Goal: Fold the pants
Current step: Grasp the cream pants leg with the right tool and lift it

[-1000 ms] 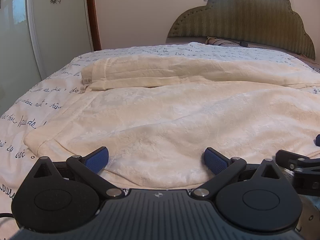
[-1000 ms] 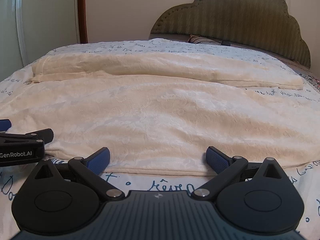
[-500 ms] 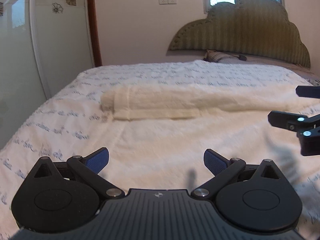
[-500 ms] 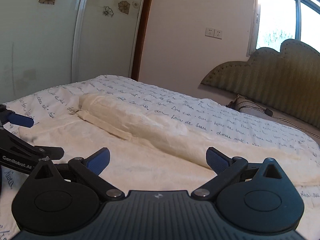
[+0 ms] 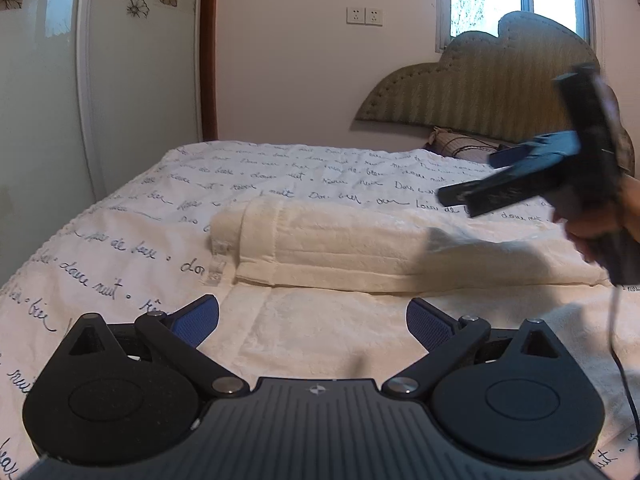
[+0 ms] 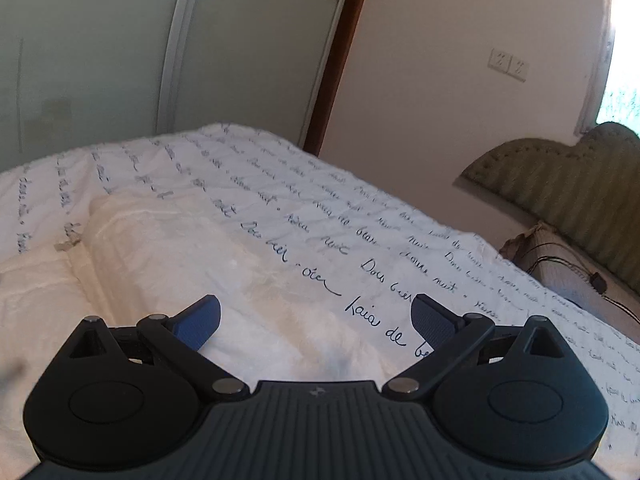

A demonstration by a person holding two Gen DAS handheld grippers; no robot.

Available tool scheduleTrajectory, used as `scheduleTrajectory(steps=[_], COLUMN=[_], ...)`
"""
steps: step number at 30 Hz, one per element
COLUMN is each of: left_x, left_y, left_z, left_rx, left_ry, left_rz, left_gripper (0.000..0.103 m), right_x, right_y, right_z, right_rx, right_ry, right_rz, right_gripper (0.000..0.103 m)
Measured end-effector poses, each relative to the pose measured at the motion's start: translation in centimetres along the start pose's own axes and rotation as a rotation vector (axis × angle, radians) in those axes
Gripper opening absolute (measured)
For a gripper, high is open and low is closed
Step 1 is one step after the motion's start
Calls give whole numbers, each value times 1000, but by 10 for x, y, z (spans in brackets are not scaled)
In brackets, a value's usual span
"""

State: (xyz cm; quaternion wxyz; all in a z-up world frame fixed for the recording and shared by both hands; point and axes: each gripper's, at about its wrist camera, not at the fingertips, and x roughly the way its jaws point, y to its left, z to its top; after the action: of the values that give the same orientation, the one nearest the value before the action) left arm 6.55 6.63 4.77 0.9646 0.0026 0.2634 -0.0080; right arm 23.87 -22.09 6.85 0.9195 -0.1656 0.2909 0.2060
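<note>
Left wrist view: my left gripper (image 5: 312,320) hovers wide and empty over cream pants (image 5: 360,256) spread on a bed (image 5: 120,240) with script-printed sheets. My right gripper (image 5: 472,194), blurred, crosses at the right, gripped by a hand (image 5: 600,220); I cannot tell its spread here.

Right wrist view: my right gripper (image 6: 316,320) is wide, holding nothing, above the pants (image 6: 180,264), near a green headboard (image 6: 568,184).

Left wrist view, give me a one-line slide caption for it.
Open left gripper over cream pants spread on a script-print bedspread, with the hand-held right gripper blurred above them.
</note>
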Motion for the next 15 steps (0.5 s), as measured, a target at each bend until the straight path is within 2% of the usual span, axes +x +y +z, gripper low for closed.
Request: scheduleTrajectory(steps=[3, 4, 5, 7, 9, 10, 12, 13, 14, 15], left_x=[6, 7, 8, 9, 11, 13, 16, 17, 19, 23], left_y=[5, 7, 8, 10, 13, 15, 19, 21, 24, 27], left_z=[2, 2, 3, 4, 7, 10, 17, 22, 26, 31], left_rx=[-7, -7, -6, -2, -4, -6, -18, -29, -42, -59], left_ry=[18, 19, 16, 8, 5, 6, 12, 9, 6, 9], left_rz=[-12, -9, 1, 23, 35, 32, 21, 16, 8, -4], left_gripper=[99, 99, 99, 100, 100, 100, 100, 100, 101, 101], right_x=[46, 60, 72, 94, 113, 116, 110, 105, 99, 89], right_y=[-16, -21, -25, -30, -35, -36, -37, -35, -31, -23], right_z=[8, 10, 11, 12, 6, 3, -1, -1, -1, 0], right_rx=[48, 62, 71, 90, 140, 152, 153, 137, 109, 65], right_ry=[63, 91, 110, 171, 246, 246, 216, 198, 182, 154], right_rz=[62, 90, 121, 169, 261, 283, 332, 341, 322, 295], right_gripper=[96, 91, 77, 66, 66, 67, 50, 25, 11, 11])
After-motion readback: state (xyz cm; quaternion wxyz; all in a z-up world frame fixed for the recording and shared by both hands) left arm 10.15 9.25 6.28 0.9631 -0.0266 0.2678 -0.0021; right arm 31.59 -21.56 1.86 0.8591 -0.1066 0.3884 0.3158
